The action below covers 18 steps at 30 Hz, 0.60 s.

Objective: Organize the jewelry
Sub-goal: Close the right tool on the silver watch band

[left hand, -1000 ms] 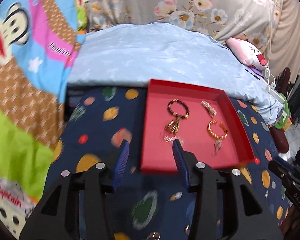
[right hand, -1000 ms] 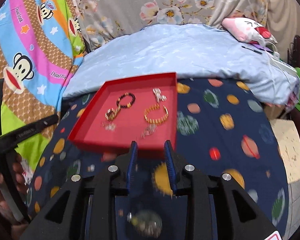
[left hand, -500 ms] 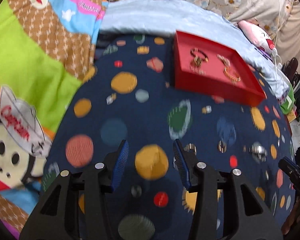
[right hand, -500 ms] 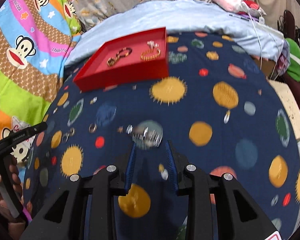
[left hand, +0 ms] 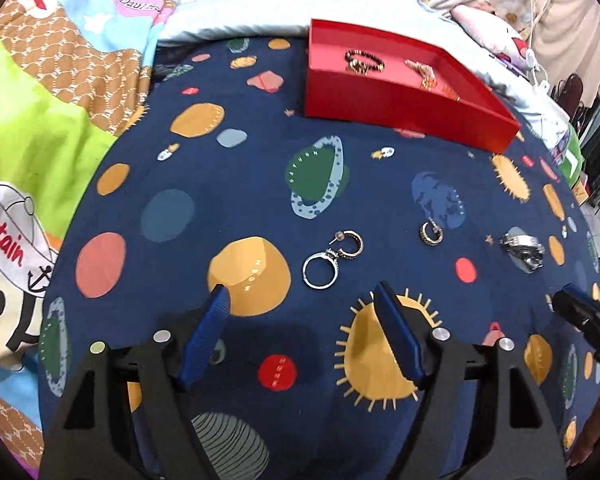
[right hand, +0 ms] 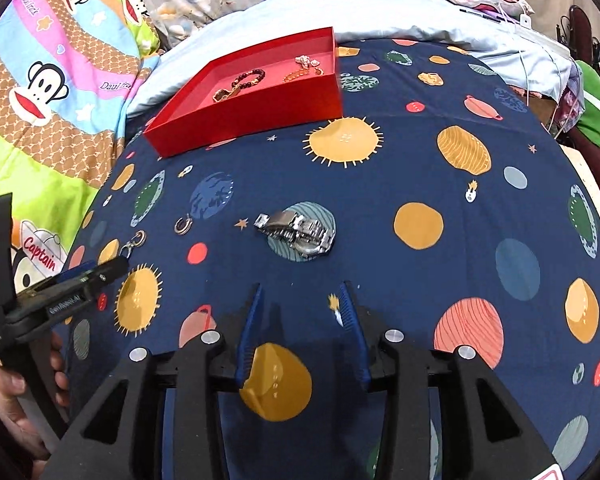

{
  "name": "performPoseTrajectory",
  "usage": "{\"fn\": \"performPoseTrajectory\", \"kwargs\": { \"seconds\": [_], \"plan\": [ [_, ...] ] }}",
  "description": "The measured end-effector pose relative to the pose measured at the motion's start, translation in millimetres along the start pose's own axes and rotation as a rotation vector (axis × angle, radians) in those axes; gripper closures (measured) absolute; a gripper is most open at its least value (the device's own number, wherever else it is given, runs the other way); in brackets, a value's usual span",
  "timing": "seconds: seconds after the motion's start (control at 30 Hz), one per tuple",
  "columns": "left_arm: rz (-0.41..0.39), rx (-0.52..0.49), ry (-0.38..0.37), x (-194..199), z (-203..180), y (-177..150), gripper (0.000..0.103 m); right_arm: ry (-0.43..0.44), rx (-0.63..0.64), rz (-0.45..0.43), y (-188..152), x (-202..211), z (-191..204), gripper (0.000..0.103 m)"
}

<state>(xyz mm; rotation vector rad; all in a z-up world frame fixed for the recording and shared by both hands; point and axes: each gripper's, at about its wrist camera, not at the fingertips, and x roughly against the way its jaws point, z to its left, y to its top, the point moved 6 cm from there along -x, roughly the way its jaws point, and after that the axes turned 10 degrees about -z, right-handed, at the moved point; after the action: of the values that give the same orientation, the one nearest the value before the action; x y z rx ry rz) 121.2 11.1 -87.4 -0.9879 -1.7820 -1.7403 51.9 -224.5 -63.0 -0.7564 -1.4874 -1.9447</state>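
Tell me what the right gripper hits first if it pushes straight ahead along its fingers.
Probably the silver watch, lying on the planet-print cloth just ahead of the open right gripper; depth is uncertain, and nothing else lies between.

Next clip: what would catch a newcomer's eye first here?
The red tray at the far edge of the planet-print cloth, already holding bracelets. Nearer, a silver watch lies ahead of the open right gripper, and a ring ahead of the open left gripper.

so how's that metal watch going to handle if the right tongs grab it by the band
The steel watch has a linked band lying folded, so it would probably drape and swing. It looks heavy for its size. Polished links may slip between the open right tongs.
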Motion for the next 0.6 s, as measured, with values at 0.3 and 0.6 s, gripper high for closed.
{"fn": "performPoseTrajectory", "kwargs": {
  "seconds": [0.3,0.6],
  "plan": [
    [-0.015,-0.025,0.02,-7,-1,3,0.031,-0.018,0.061,-0.017,25,-28,2,0.051],
    [-0.039,-0.039,0.001,-7,-1,3,0.032,-0.026,0.105,0.02,18,-41,9,0.073]
  ]
}}
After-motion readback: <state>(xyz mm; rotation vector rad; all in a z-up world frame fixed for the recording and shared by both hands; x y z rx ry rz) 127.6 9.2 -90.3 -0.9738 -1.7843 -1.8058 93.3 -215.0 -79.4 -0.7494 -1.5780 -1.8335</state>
